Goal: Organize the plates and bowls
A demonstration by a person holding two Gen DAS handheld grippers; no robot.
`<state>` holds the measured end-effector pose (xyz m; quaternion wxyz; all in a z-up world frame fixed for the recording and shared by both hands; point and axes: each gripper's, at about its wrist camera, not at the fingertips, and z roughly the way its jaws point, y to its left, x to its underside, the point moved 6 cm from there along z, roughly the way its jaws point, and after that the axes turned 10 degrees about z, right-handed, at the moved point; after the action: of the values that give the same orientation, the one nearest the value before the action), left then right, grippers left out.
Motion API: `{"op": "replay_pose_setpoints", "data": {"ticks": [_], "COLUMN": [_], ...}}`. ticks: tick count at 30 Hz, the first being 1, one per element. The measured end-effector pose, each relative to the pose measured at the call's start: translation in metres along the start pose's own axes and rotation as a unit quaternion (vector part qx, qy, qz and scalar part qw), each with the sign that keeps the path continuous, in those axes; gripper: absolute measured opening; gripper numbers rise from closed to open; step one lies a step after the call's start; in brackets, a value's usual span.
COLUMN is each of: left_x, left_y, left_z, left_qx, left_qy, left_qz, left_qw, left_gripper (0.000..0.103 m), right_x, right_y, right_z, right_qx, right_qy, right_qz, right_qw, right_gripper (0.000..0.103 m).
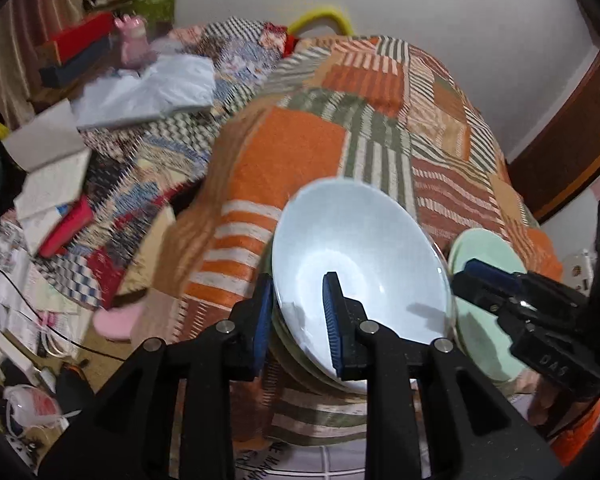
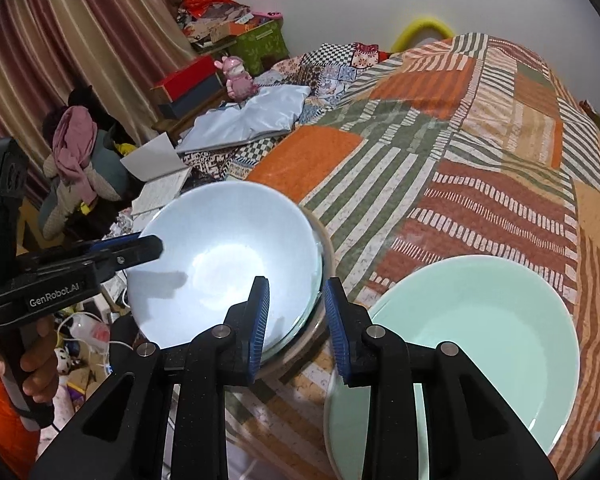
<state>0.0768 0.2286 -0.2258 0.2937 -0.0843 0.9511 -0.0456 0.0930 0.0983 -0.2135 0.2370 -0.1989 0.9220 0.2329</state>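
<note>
Patchwork bedspread (image 2: 440, 184) fills the background, and on it the white bowl (image 1: 360, 264) tops a stack of bowls. Left gripper (image 1: 298, 320) is clamped on its near rim, 1 pad inside, 1 outside. Right gripper (image 2: 296, 328) looks closed and empty, hovering between that stack and the green plate (image 2: 480, 320) to its right, which I judge the nearer target.

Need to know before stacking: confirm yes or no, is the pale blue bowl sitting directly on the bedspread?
No: the pale blue bowl rests on other stacked dishes, whose rims show beneath it.
</note>
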Motion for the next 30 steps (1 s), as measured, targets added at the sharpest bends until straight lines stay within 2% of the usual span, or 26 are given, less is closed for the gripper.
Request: {"op": "replay_pose_setpoints", "data": {"ticks": [3, 6, 8, 14, 19, 30], "left_x": [0.000, 0.008, 0.014, 0.027, 0.034, 0.036], "left_y": [0.006, 0.014, 0.017, 0.018, 0.015, 0.005], "left_z": [-0.006, -0.001, 0.005, 0.024, 0.034, 0.052], "left_qx": [-0.009, -0.010, 0.001, 0.038, 0.049, 0.070], "left_qy": [-0.009, 0.004, 0.010, 0.036, 0.044, 0.063], "left_qz": [0.002, -0.005, -0.011, -0.036, -0.040, -0.038], "left_qw": [0.9999, 0.9999, 0.9999, 0.9980, 0.9970, 0.9948], "left_gripper": [0.024, 0.029, 0.034, 0.035, 0.039, 0.039], "right_x": [-0.001, 0.000, 0.001, 0.009, 0.016, 0.020], "right_y": [-0.002, -0.005, -0.008, -0.009, -0.005, -0.002], "right_z": [0.002, 0.007, 0.011, 0.024, 0.034, 0.050], "right_qx": [0.002, 0.006, 0.005, 0.003, -0.007, -0.013], "right_qy": [-0.001, 0.005, 0.011, 0.032, 0.052, 0.075], "right_qz": [0.001, 0.002, 0.010, 0.017, 0.016, 0.022], "right_qw": [1.000, 1.000, 1.000, 0.999, 0.998, 0.997], "right_gripper": [0.028, 0.030, 0.033, 0.035, 0.035, 0.038]}}
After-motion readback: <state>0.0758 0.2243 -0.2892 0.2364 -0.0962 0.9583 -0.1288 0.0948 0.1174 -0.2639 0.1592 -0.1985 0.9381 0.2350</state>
